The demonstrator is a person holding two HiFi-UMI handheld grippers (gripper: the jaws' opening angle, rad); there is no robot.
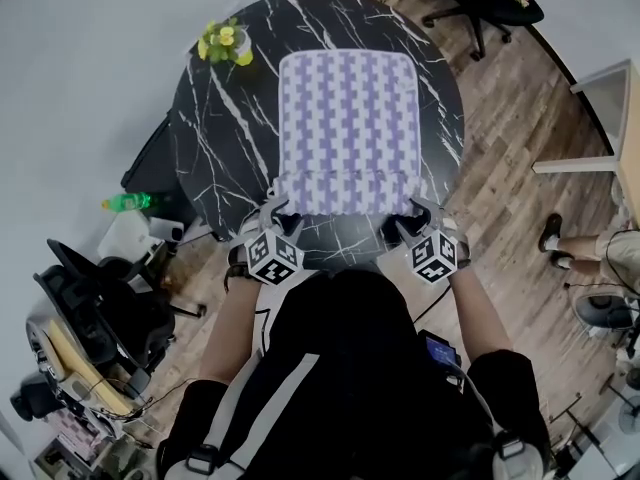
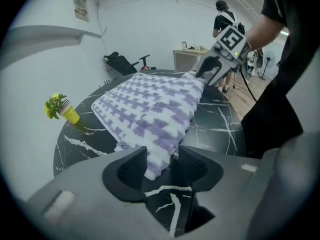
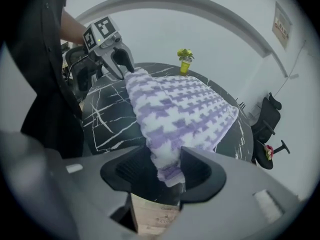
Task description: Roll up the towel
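**Q:** Where does the towel lie?
**A:** The purple-and-white checked towel [image 1: 345,118] is spread over the middle of the round black marble table [image 1: 215,138]. Its far edge lies flat. Its near edge stands up as a thick band close to the table's near rim.

**Q:** How are the 2 grippers placed?
**A:** The left gripper [image 1: 279,211] is at the band's left corner and the right gripper [image 1: 412,215] is at its right corner. Both point steeply down, and each marker cube [image 1: 274,257] faces up toward the head camera.

**Q:** What is the state of the left jaws?
**A:** In the left gripper view they stand partly apart. The towel's corner lies between them and leans on the pad at that view's left. A clear gap separates the corner from the other pad, so the cloth is not clamped.

**Q:** And the right jaws?
**A:** In the right gripper view they are also partly apart. The other corner lies between them against the pad at that view's right, with a gap on the opposite side. It is not clamped either.

**Q:** What else is shown?
**A:** A yellow flower pot [image 1: 225,41] stands near the table's far left rim, well apart from the towel. A green bottle [image 1: 128,202] sits off the table to the left. A black office chair [image 1: 480,8] stands on the wooden floor [image 1: 520,128] beyond the table.
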